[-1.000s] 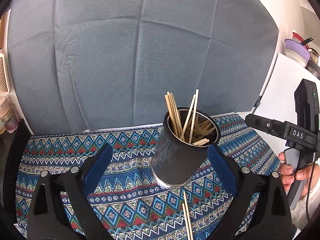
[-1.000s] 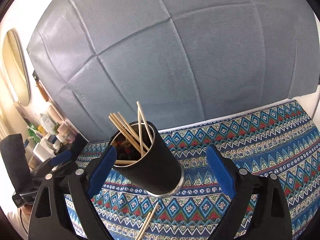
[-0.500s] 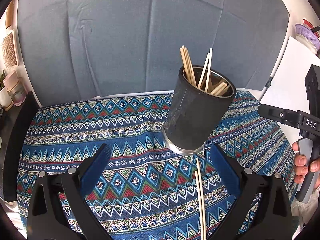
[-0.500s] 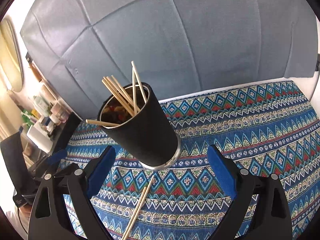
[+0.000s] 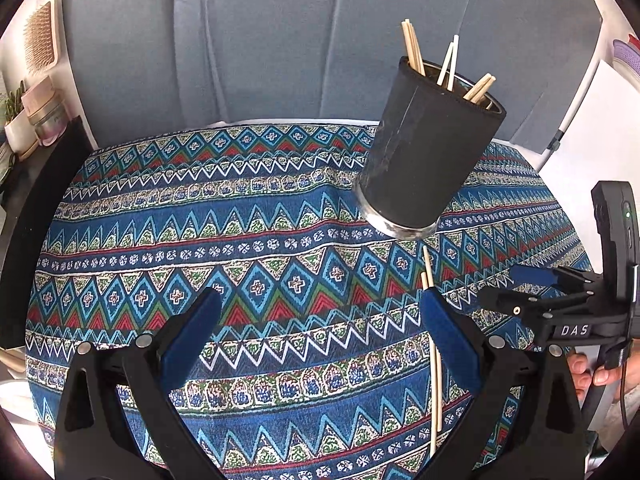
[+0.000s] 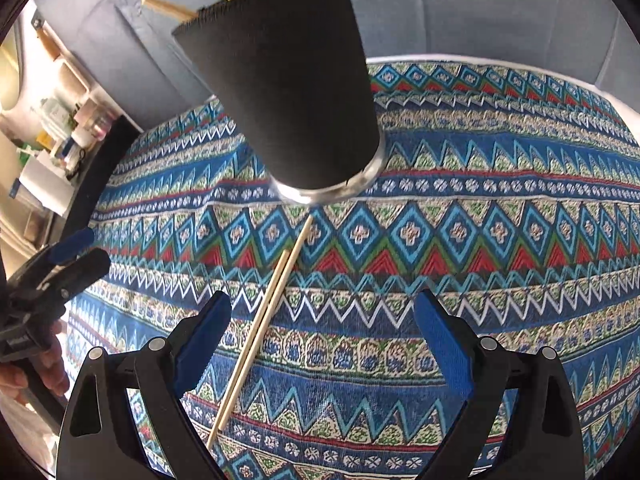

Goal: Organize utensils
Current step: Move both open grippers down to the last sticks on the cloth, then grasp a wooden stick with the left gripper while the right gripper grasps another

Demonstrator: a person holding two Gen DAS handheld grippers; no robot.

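A black cylindrical holder [image 5: 424, 160] with several wooden chopsticks in it stands upright on the patterned blue cloth [image 5: 248, 248]; it also shows in the right wrist view [image 6: 296, 92]. Two loose chopsticks [image 5: 434, 344] lie side by side on the cloth just in front of it, also seen in the right wrist view [image 6: 260, 332]. My left gripper [image 5: 320, 344] is open and empty, its right finger next to the loose chopsticks. My right gripper [image 6: 324, 344] is open and empty, the chopsticks running past its left finger. Each gripper shows in the other's view, the right [image 5: 532, 280] and the left [image 6: 76, 248].
A grey-blue fabric backdrop [image 5: 280, 40] stands behind the table. Shelves with jars and a brush [image 5: 36, 80] are at the far left. A white board [image 5: 592, 128] and bowls are at the right.
Both grippers have pulled back and lowered toward the cloth in front of the holder. The holder now sits farther up in both views and the loose chopsticks lie nearer the fingers.
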